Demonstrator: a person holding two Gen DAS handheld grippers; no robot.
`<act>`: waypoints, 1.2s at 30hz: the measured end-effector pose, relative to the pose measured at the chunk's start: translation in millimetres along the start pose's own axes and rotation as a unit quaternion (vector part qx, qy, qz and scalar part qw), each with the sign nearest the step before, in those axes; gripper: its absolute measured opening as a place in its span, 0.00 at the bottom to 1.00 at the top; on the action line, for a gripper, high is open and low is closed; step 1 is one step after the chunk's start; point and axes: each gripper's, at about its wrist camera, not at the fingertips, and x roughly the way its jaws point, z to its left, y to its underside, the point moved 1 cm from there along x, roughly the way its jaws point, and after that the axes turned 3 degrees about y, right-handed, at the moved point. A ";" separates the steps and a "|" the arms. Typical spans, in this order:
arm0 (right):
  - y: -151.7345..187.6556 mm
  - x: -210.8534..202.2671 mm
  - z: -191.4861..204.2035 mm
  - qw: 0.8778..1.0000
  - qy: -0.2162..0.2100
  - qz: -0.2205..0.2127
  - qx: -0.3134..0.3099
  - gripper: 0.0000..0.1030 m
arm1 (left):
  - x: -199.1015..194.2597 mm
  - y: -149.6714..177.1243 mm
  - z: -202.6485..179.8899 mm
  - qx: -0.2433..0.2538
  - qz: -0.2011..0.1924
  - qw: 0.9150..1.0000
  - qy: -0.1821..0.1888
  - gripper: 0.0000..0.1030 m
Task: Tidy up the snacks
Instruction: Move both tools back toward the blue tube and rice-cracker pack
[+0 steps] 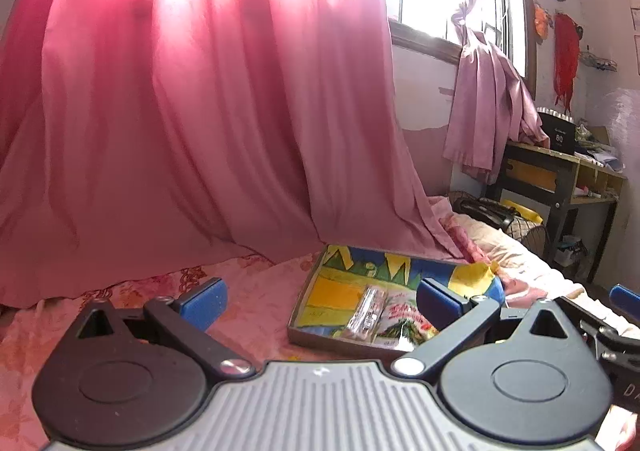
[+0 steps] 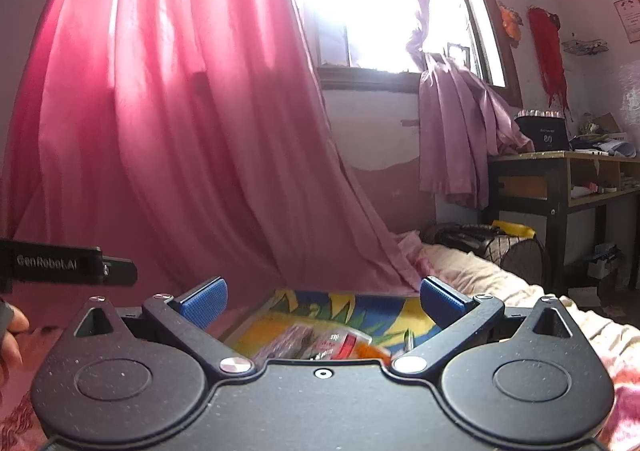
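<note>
A shallow cardboard box with a bright yellow, blue and green lining lies on the pink bedspread. In it lie a clear-wrapped snack pack and a white and green snack packet. My left gripper is open and empty, held above the bed to the box's near left. In the right wrist view the same box lies just ahead, with clear and red snack packets blurred inside. My right gripper is open and empty over the box's near side.
A pink curtain hangs down onto the bed behind the box. A pillow lies at the bed's right end. A black-framed desk stands at the right by the window. The left gripper's body shows at the left edge.
</note>
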 end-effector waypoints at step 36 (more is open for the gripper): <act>102.6 7.0 80.0 0.965 -0.025 0.245 -0.085 0.99 | 40.2 112.3 74.9 0.054 0.195 0.977 0.072 1.00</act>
